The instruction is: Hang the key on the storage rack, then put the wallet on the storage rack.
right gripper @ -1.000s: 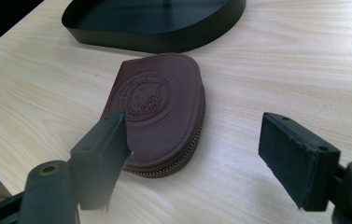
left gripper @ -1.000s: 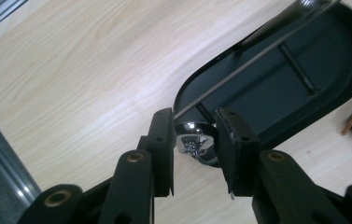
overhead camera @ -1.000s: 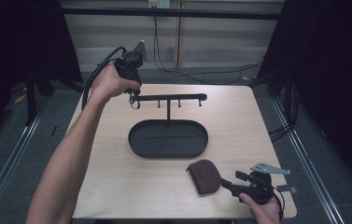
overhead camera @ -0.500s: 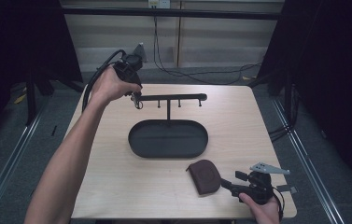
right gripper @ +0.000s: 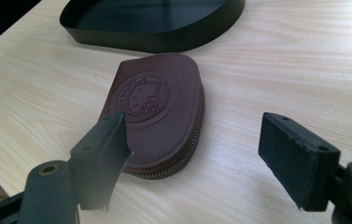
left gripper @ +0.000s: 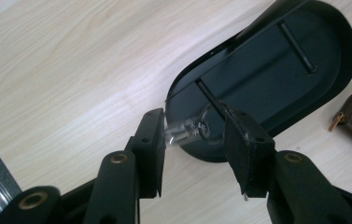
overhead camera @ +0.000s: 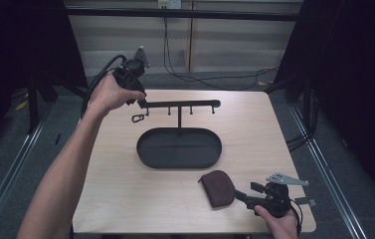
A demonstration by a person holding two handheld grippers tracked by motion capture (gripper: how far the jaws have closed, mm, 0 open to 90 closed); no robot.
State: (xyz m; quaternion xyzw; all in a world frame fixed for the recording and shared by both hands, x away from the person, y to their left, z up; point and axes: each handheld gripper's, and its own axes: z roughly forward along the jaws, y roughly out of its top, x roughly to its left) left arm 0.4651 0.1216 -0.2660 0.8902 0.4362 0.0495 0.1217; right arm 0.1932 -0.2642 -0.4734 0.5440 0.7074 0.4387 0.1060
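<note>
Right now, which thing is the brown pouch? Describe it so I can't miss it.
Start at the black oval tray mid-table and come toward the person's right gripper. Just before its open jaws lies the pouch: flat, dark brown leather, half-round, zip-edged, with a round embossed emblem.

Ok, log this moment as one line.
left tool: open, small silver clip between jaws, by black hook rack | right tool: open, at brown leather zip pouch
</note>
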